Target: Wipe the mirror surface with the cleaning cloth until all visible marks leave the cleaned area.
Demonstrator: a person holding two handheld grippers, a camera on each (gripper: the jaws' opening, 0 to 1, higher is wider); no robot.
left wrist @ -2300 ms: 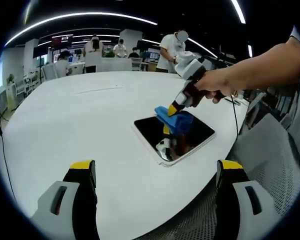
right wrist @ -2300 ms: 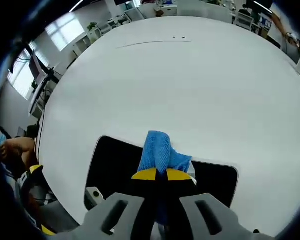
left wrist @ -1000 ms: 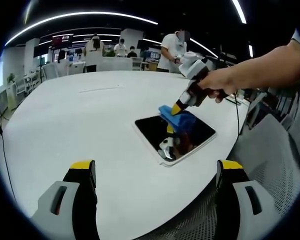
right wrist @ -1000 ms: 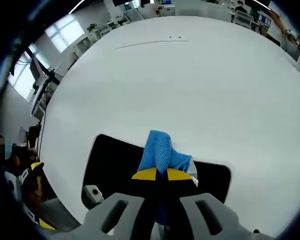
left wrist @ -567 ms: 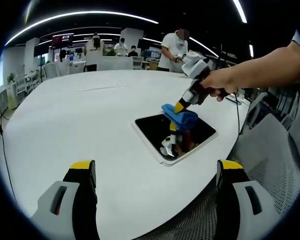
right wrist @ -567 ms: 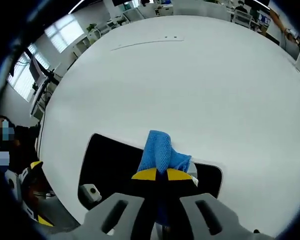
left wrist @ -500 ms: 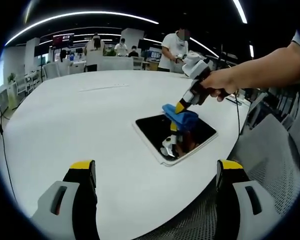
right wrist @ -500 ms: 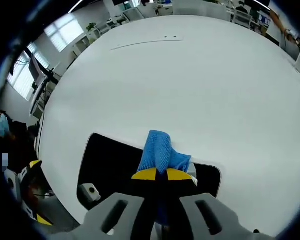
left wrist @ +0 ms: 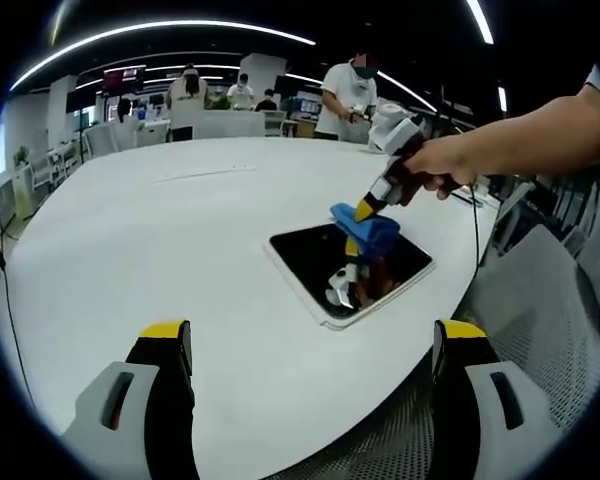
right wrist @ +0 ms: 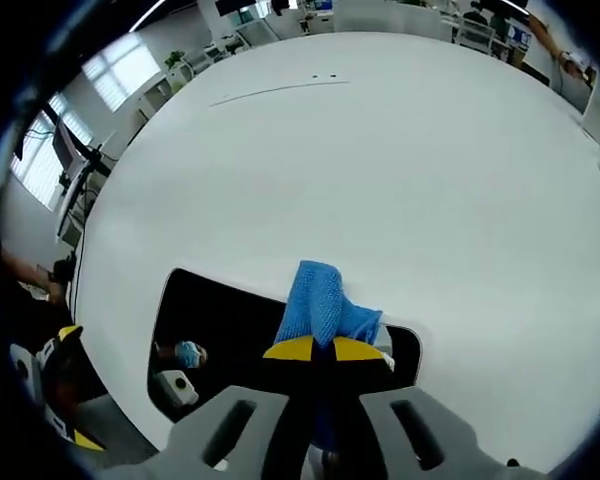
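Note:
A dark rectangular mirror (left wrist: 325, 262) with a white rim lies flat on the white table (left wrist: 140, 230), near its right edge. A hand holds my right gripper (left wrist: 364, 211) tilted down over the mirror's far right part. That gripper is shut on a blue cleaning cloth (left wrist: 371, 228), which presses on the glass. In the right gripper view the cloth (right wrist: 320, 303) bulges out past the yellow-tipped right gripper (right wrist: 315, 349), with the mirror (right wrist: 215, 325) stretching off to the left. My left gripper (left wrist: 312, 340) hangs open over the table's near edge, well short of the mirror, with nothing between its jaws.
A grey mesh chair (left wrist: 545, 320) stands at the right, close to the table edge. Several people (left wrist: 352, 92) and desks are far behind the table. The wide white table top (right wrist: 380, 150) spreads beyond the mirror.
The right gripper has slid the cloth across the mirror toward its far right end. The left gripper has stayed still and open.

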